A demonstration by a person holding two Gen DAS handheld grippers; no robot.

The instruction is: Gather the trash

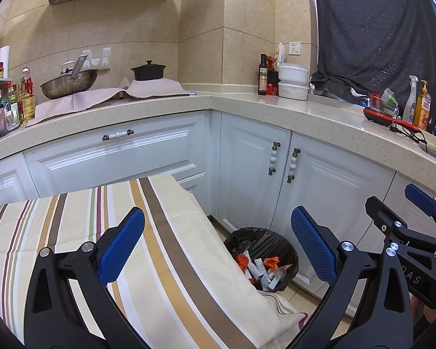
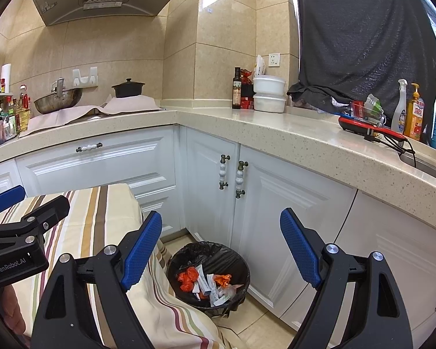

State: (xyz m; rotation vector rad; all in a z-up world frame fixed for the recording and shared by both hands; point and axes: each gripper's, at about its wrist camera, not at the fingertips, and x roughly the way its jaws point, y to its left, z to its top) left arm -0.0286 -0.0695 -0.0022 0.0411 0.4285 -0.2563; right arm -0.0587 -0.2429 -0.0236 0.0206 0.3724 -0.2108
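Bin ahead of my jaws, cloth-covered tabletop to the left

Between and below my right gripper [image 2: 221, 250] jaws the trash bin [image 2: 208, 276] stands on the floor, just beside the cabinet doors [image 2: 229, 174] behind it, with wrappers [image 2: 209, 286] lying inside. Left of those jaws the cloth-covered tabletop [image 2: 101, 212] reaches the bin's near edge. My left gripper [image 1: 218, 244] jaws hang over that cloth, the bin toward their right side. Far beyond both, the corner counter [image 2: 247, 122] carries a wok [image 2: 58, 100] and pot [image 2: 128, 87] at left, stacked containers [image 2: 269, 93] in the corner, bottles [image 2: 407, 110] at right.
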